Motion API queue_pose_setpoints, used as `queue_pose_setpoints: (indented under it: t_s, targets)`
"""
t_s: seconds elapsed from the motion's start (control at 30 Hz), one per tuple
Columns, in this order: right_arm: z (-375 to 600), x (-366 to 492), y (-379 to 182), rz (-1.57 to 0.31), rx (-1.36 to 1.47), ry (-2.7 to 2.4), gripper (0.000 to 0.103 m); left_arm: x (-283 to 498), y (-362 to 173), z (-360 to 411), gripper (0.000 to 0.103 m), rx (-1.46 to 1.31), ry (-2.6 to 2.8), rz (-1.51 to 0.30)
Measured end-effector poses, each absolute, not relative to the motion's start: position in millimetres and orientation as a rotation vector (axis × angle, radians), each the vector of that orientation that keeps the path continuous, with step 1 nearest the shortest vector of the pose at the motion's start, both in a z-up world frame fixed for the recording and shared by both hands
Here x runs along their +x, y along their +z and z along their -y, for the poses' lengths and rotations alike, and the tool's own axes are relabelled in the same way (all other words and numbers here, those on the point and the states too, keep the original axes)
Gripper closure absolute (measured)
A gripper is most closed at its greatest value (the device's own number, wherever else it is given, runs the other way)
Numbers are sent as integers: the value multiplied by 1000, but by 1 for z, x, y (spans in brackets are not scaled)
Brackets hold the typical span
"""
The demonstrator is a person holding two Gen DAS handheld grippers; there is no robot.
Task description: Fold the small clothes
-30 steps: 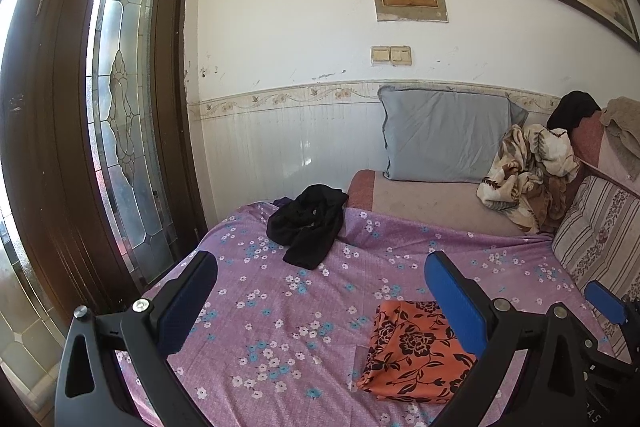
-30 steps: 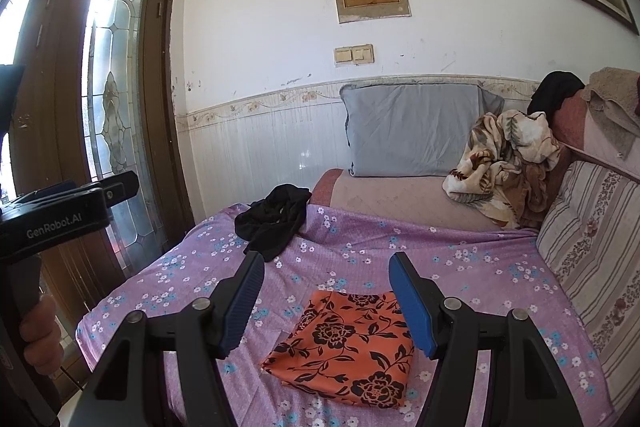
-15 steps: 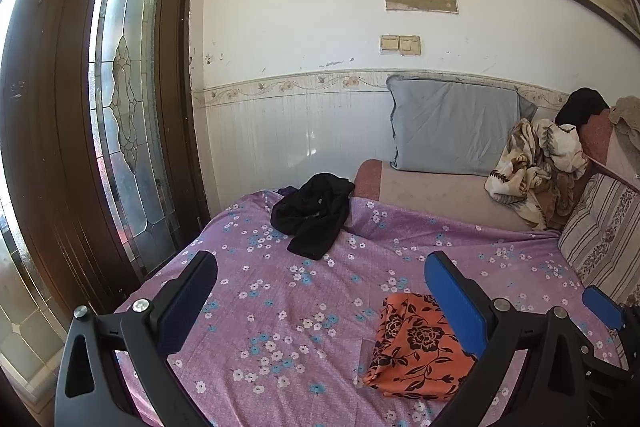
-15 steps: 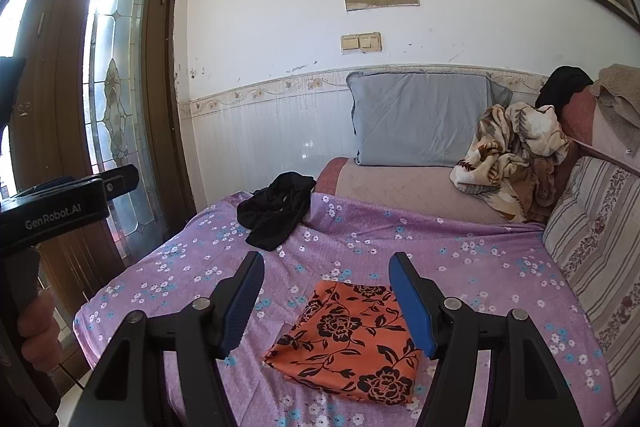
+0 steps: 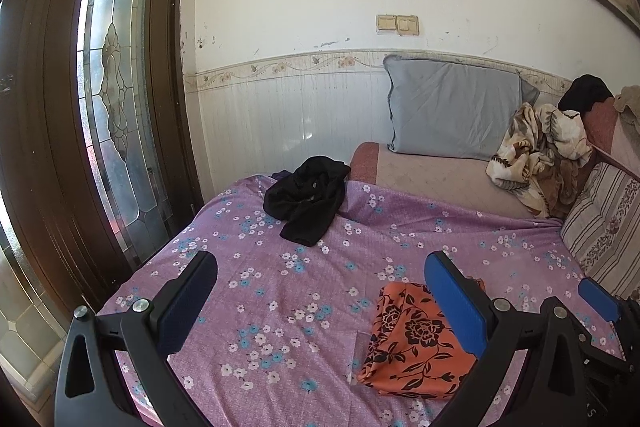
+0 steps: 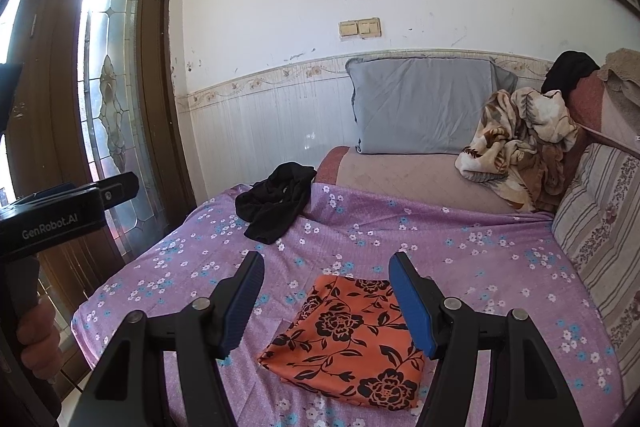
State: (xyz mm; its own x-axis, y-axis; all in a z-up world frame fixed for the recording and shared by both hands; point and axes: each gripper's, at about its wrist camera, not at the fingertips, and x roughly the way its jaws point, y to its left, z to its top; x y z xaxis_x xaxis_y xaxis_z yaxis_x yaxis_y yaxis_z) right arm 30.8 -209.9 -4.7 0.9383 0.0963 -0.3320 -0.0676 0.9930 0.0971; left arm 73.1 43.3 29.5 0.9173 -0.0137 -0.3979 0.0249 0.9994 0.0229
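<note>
Left wrist view: left gripper (image 5: 316,301) is released, jaws wide, nothing between them, hovering over the near part of the bed (image 5: 360,247). The orange floral cloth (image 5: 408,343), already folded into a flat rectangle, lies near the bed's near edge toward the right side, partly behind the right-hand finger. The crumpled black garment (image 5: 306,201) sits at the far left corner of the purple sheet, by the door (image 5: 52,147), well apart from the gripper. The right gripper's blue pad tip (image 5: 598,297) pokes in at the right.

Right wrist view: right gripper (image 6: 326,301) is also released and empty, jaws framing the orange floral cloth (image 6: 348,335) below without touching it. The black garment (image 6: 276,205) lies ahead and to the left, at the far left corner. The left gripper's body (image 6: 56,215) and the person's hand (image 6: 38,339) gripping its handle show at the left edge.

Step in hand, as a judgement: one piece looks done, and both grippers appear to be heading for the next, the black garment. The next move calls for reaching over the folded cloth without dragging it, pinching the black heap and pulling it to the middle to spread it.

Room: the middle of the sheet is bare, good for spreading. Left edge drops off near the door; cushions (image 6: 600,227) hem in the right side, and a pillow (image 6: 424,107) and blanket (image 6: 520,143) crowd the far end.
</note>
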Motion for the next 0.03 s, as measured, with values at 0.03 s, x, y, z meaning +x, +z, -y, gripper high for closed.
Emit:
queue_pose_setpoints:
  t_s: [0.03]
  targets:
    - [214,36,-7,-344,88,79,34,79,26,-43,0,21,-22,-426]
